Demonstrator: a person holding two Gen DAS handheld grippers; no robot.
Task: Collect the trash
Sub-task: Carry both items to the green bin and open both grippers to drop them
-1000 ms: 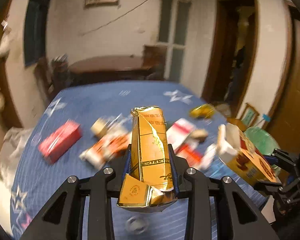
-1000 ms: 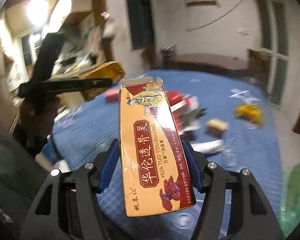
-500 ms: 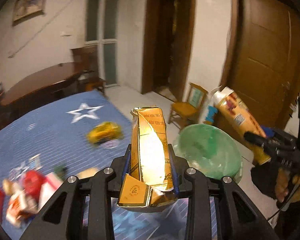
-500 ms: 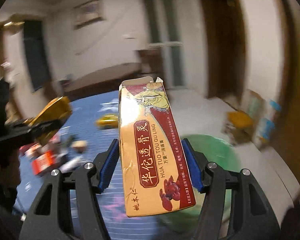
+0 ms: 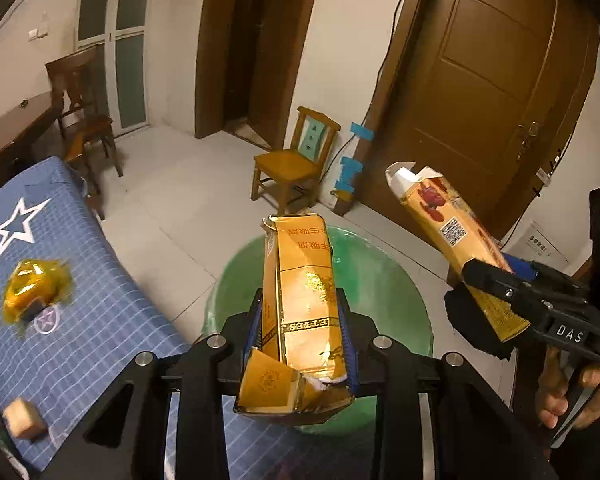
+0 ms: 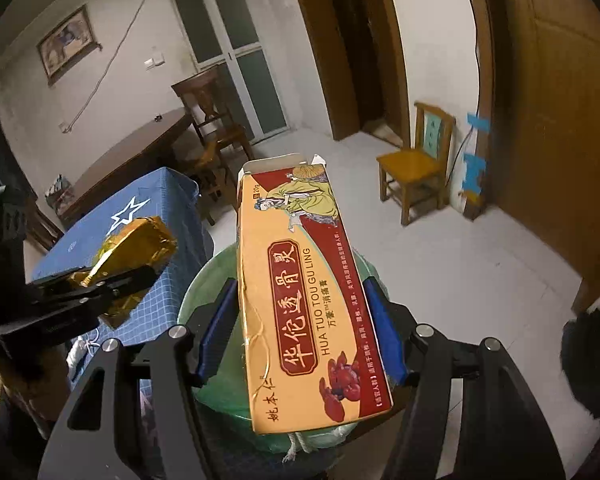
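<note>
The surface with the blue checked cloth (white stars on it) carries a crumpled yellow foil wrapper and a small beige cube.

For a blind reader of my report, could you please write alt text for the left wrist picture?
The left gripper holds a torn gold box above a green bin on the floor. On the right, the right gripper holds an orange box; on the left, a blue tablecloth carries a yellow wrapper.
</note>
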